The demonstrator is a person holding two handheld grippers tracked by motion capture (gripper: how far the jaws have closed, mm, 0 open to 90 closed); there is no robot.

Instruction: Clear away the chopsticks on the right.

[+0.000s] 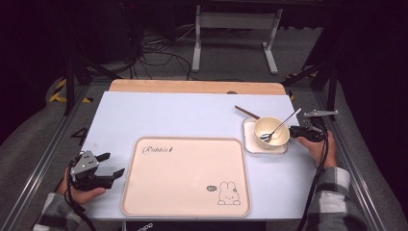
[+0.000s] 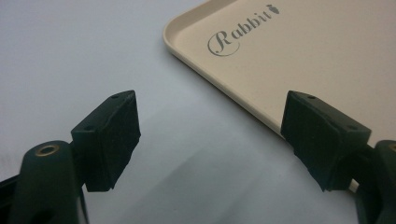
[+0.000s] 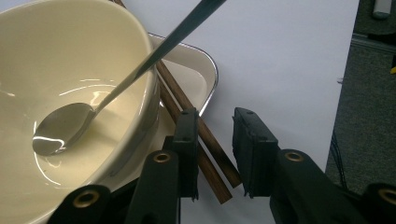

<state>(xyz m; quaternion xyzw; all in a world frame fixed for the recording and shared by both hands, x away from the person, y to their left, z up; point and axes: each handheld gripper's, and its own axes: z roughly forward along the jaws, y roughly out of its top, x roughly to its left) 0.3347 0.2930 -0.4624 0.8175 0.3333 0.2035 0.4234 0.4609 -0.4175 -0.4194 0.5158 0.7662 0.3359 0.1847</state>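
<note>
Wooden chopsticks are what the right claw is working at: their near ends lie between its two jaws, which stand narrowed around them with a gap on the far-jaw side, so I judge the pads not yet pressing. In the right gripper view the sticks run from between the jaws up and away, over the edge of the dish and behind the bowl, which sits just beyond the claw's left jaw. A spoon rests in the bowl, its handle leaning up over the rim above the claw (it looks free of the sticks, though close to them).

From the high view, the right claw sits just beside the dish at the counter's right side, with the bowl and spoon right in front of it and the far end of the chopsticks poking out beyond the bowl.

The left claw rests wide open and empty, low over the counter, with the corner of the tray just beyond its right jaw; in the high view the tray is bare.

As a judgement, the work is at its start: the reach to the chopsticks is made, the grip is not closed, and nothing sits on the tray. Left to do would be closing on the sticks, drawing them out from under the bowl, and then dealing with bowl, spoon and dish.
</note>
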